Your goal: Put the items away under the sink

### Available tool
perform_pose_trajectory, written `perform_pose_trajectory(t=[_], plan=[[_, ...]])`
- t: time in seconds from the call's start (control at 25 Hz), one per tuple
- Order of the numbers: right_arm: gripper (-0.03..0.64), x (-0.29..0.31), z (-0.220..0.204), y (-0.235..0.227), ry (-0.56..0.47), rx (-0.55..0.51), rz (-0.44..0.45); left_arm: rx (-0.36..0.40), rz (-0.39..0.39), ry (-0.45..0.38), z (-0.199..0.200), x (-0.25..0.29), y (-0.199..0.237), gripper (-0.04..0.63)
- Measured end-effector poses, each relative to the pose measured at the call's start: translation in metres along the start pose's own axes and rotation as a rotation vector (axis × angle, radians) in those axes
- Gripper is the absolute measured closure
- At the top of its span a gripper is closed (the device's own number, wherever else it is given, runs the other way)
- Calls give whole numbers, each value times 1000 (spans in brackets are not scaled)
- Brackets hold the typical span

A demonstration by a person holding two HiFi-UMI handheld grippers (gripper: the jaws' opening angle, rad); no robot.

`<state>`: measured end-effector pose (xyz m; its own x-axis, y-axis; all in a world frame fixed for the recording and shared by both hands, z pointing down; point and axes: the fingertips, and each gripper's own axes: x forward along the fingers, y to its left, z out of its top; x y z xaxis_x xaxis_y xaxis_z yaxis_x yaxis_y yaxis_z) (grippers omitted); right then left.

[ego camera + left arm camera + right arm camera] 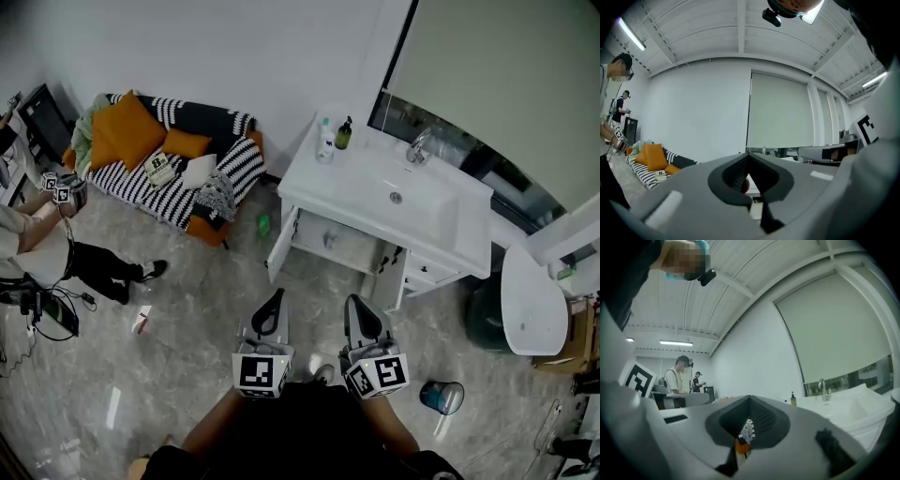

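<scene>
Entry: white bottle (325, 146) and dark bottle (344, 134), both upright on the sink counter's (361, 183) left end, stood at 12 o'clock from my grippers, well apart.
Left gripper (274, 300): pressed together, empty.
Right gripper (358, 307): likewise; I judged it nearer.
Cabinet (330, 246) beneath stood open.

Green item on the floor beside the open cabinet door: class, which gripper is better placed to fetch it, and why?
Left, probably. The green item lies almost straight ahead of the left gripper, while the right gripper would have to cross over. Both grippers' jaws are shut and empty.
</scene>
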<state>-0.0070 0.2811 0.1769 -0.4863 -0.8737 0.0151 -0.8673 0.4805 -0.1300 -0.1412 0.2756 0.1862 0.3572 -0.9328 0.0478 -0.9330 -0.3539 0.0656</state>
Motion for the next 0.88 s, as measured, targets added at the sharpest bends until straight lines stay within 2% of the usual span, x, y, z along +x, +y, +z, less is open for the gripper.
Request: perform_pose_trajectory(t=[0.2,0.44,0.64,0.88], plan=[[603,8,-4,5,6,9,-2,2,-29,0,1,3,6,588],[602,18,-9,10,-8,34,-17,-35,-28,-15,2,5,25,588],[602,32,-9,17,-1,32,-33,-5,-33,-16,8,6,39,588],[603,43,-23,20,8,33,-91,6,-99,-5,-5,13,54,588]])
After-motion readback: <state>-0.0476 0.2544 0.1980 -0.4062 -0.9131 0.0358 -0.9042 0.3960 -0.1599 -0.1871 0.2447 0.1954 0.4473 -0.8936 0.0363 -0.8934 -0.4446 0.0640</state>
